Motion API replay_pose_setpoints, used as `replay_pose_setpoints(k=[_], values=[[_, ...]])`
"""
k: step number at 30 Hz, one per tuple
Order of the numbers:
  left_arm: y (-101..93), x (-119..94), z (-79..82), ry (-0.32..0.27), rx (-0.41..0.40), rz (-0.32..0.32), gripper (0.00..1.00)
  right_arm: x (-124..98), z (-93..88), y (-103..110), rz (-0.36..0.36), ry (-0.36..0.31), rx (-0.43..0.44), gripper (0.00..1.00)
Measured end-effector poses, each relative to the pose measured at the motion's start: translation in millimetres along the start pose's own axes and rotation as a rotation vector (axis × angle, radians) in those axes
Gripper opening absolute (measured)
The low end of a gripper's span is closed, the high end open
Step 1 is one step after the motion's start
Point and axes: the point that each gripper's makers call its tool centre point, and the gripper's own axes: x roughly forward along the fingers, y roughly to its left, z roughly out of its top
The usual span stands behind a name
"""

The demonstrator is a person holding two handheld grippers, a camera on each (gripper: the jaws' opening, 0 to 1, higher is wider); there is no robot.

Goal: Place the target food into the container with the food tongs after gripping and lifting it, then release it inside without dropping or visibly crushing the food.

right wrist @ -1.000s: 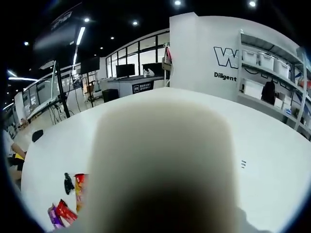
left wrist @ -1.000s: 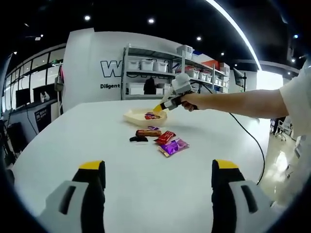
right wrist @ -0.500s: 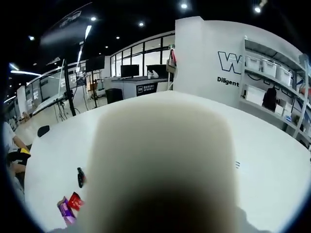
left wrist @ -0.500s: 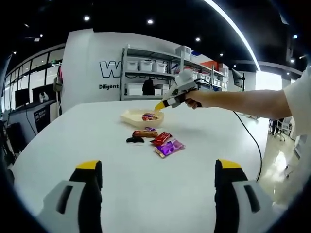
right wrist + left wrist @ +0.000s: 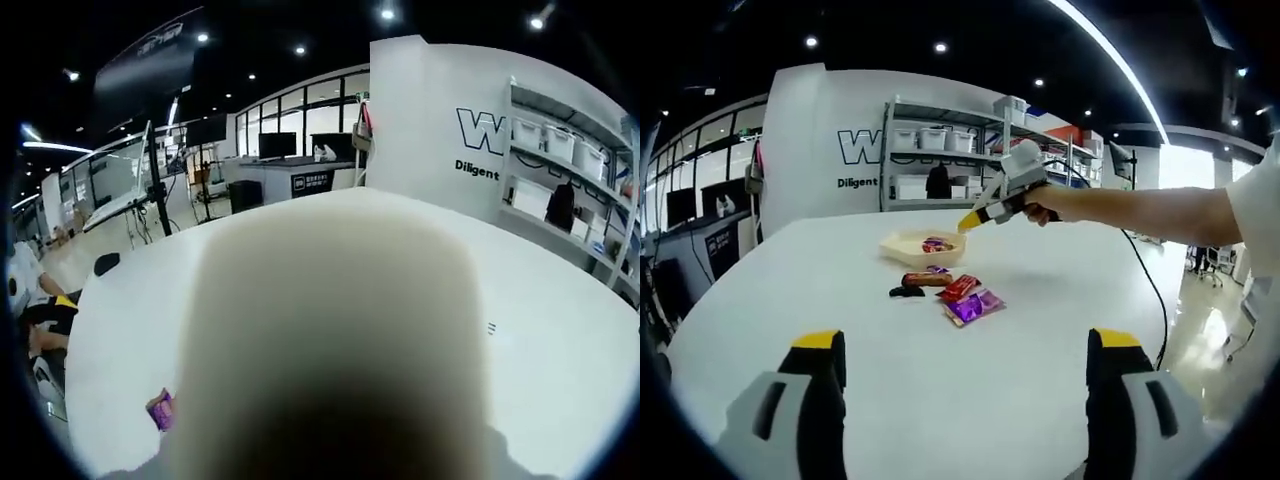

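In your left gripper view, the left gripper [image 5: 958, 400] rises from the bottom of the frame with its two yellow-tipped fingers [image 5: 820, 345] spread far apart and nothing between them. They hang over the near part of the white surface [image 5: 790, 290], well short of the food.

A little above the middle of the frame sits the shallow cream container [image 5: 923, 247], with a wrapped snack [image 5: 935, 244] lying inside it. Just below it on the surface lie a brown bar [image 5: 927, 279], a small black item [image 5: 906, 292] to its left, a red packet [image 5: 960, 288] and a purple packet [image 5: 975, 305], the last nearest the lower right of the cluster.

Your right gripper [image 5: 973, 220] comes in from the right of this frame at the end of your outstretched arm [image 5: 1140, 212], its yellow tip hanging above the container's right rim and apart from it. Whether its fingers are open or closed cannot be told at this size. A black cable [image 5: 1150, 290] hangs from the arm across the right side of the surface. Shelving with white bins [image 5: 940, 150] stands against the wall in the upper middle.

In your right gripper view, a broad blurred cream shape [image 5: 335, 340] covers the centre and bottom of the frame, too close to the lens to tell what it is, and it hides the fingers. The white surface [image 5: 560, 340] spreads around it. At the lower left edge the purple packet [image 5: 162, 410] peeks out beside the blur. The shelving [image 5: 570, 170] shows at the upper right.
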Motion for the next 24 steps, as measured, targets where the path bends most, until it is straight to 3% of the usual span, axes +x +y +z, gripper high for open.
replay_pose_setpoints(k=[12,24], values=[[-15.5,-6.0,4.2,-0.025,0.009,-0.017,0.98,-30.2,-10.8,31.5,0.062,-0.001,-0.028,0.19],[-26.5,-14.8,5.1,-0.036,0.011,-0.031,0.96,-34.4,-33.2,52.4,0.144,0.04,-0.027,0.19]])
